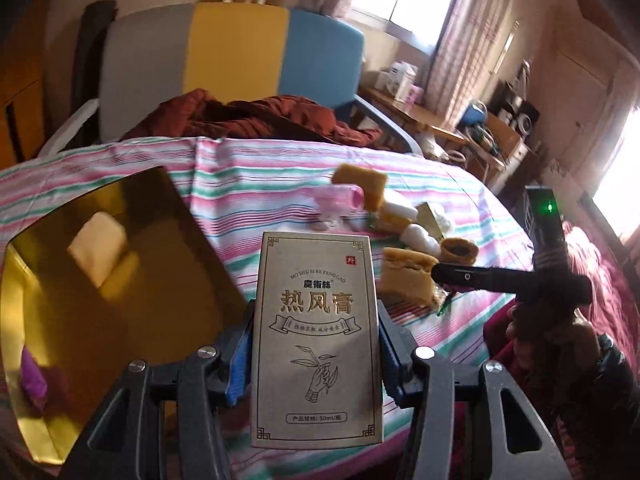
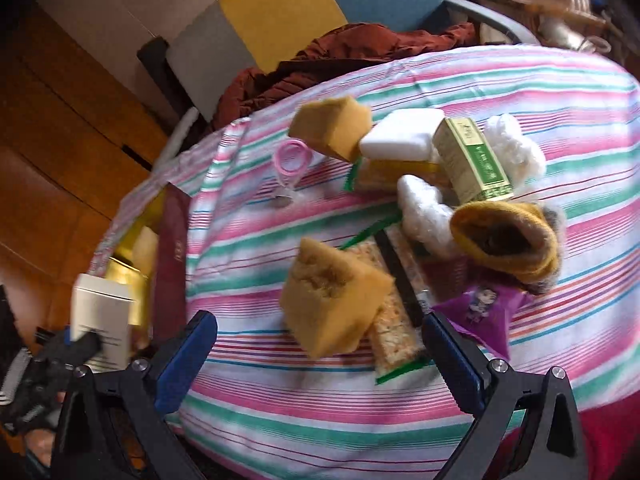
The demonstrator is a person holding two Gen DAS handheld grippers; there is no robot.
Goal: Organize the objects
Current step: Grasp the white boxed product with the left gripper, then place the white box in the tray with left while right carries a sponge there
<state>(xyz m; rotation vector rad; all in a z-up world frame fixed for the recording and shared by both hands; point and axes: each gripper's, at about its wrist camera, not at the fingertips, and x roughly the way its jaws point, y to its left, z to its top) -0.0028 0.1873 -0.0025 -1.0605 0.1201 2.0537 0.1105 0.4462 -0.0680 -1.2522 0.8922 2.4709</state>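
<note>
Mid-carry step, by the look of it; left hand-held gripper (image 1: 316, 344) clamped on upright grey carton (image 1: 316, 336), just beside gold-lined box (image 1: 120, 264) on striped counter (image 1: 280, 168); right hand-held gripper (image 2: 320, 344) spread wide, holding nothing, above yellow sponge (image 2: 332, 304); next: likely lowering carton into box.

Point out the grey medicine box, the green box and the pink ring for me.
grey medicine box (image 1: 316, 340), left wrist view, middle of its printed front.
green box (image 2: 474, 160), right wrist view, its long side panel.
pink ring (image 2: 293, 160), right wrist view, its right rim.
</note>
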